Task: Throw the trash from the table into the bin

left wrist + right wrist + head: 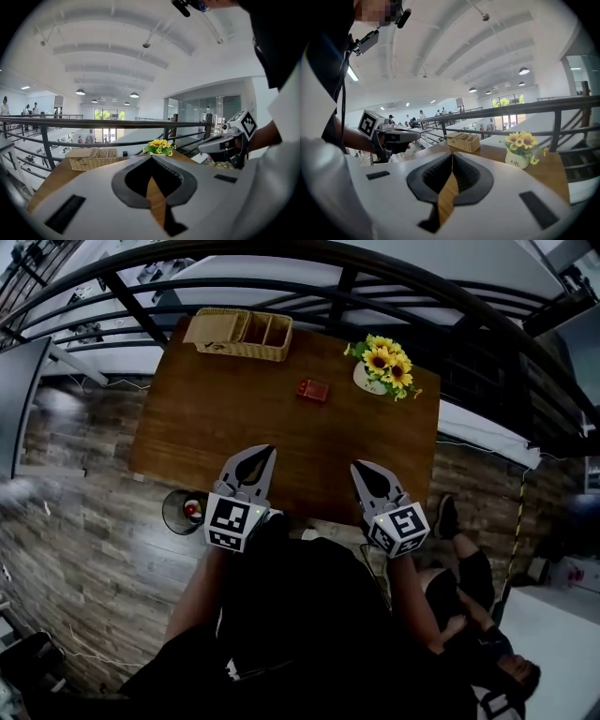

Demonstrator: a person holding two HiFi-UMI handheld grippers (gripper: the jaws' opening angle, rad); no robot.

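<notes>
A small red packet [312,389] lies on the brown wooden table [216,418], toward its far side. Both grippers hover over the table's near edge, well short of the packet. My left gripper [267,452] is shut with nothing between its jaws, and its tips [152,157] meet in the left gripper view. The right gripper [357,467] is also shut and empty, its tips [452,153] touching. A round dark bin [167,507] stands on the floor by the table's near left corner, with something red and white inside. The packet is hidden in both gripper views.
A wicker basket [240,334] sits at the table's far left, and a white pot of sunflowers [382,367] at the far right. A black railing [281,259] runs behind the table. A second person [469,596] sits on the floor at the lower right.
</notes>
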